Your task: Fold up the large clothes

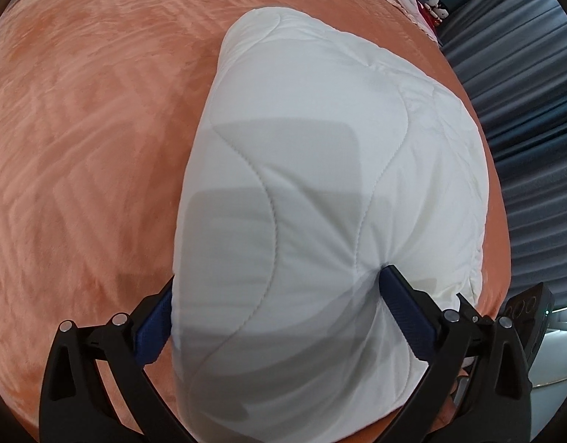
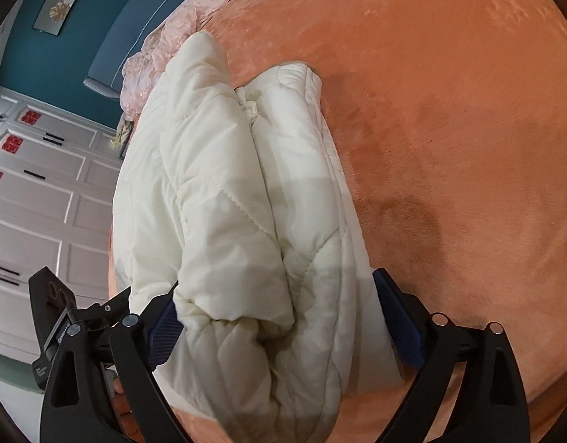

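Folded white quilted coat (image 1: 320,192) sits on orange bed (image 1: 80,129), left gripper (image 1: 276,302) jaws clamped on its edge w/ fabric puckering, right gripper (image 2: 279,310) jaws wide apart around bundle w/o pinching, so puffy layers prob spring open.
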Available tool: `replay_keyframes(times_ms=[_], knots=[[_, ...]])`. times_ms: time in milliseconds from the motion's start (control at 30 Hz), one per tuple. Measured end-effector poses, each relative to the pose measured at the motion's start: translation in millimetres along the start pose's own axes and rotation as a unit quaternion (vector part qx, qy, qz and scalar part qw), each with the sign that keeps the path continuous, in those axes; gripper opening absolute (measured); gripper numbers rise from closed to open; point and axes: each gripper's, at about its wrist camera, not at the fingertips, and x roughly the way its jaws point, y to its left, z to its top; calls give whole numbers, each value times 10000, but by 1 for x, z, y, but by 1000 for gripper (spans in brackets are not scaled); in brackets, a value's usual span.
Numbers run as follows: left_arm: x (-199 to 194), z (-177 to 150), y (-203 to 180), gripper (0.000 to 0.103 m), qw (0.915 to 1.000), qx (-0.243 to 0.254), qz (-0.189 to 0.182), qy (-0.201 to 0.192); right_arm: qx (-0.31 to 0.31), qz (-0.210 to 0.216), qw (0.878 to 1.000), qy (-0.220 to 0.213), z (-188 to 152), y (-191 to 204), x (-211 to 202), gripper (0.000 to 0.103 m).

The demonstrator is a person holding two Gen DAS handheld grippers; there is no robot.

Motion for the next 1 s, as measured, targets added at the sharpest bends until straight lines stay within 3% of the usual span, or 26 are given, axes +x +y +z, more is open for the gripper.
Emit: replay_keyframes(times_ms=[100,167,233,333,400,567,767,1000], knots=[[-1,-1,2,98,10000,7,6,-17,-6,32,10000,12,1,-4,1,89],[-4,-2,0,98,10000,55,-10,-44,-101,18,9999,-7,1,-1,-2,78],[-10,-3,-8,96,9997,188,-3,-121,-325,-74,9994,-48,2,6,-9,60],[-25,-7,-20,84,9981,532,85,-308,-546,-199,9982,-132,5,17,-23,41],[-35,-8,-29,73,9964,737,113,-413,-734,-335,9965,-232,7,28,-32,36],[-76,-10,-46,63,9914,1086,-44,-733,-1150,-611,9896,-611,4,55,-64,32],[-123,-14,-78,60,9824,1370,-369,-1218,-1566,-531,9783,-1247,-3,88,-125,29],[-190,-19,-108,59,9625,1707,-871,-1922,-1873,-295,9596,-2078,-9,125,-199,29]])
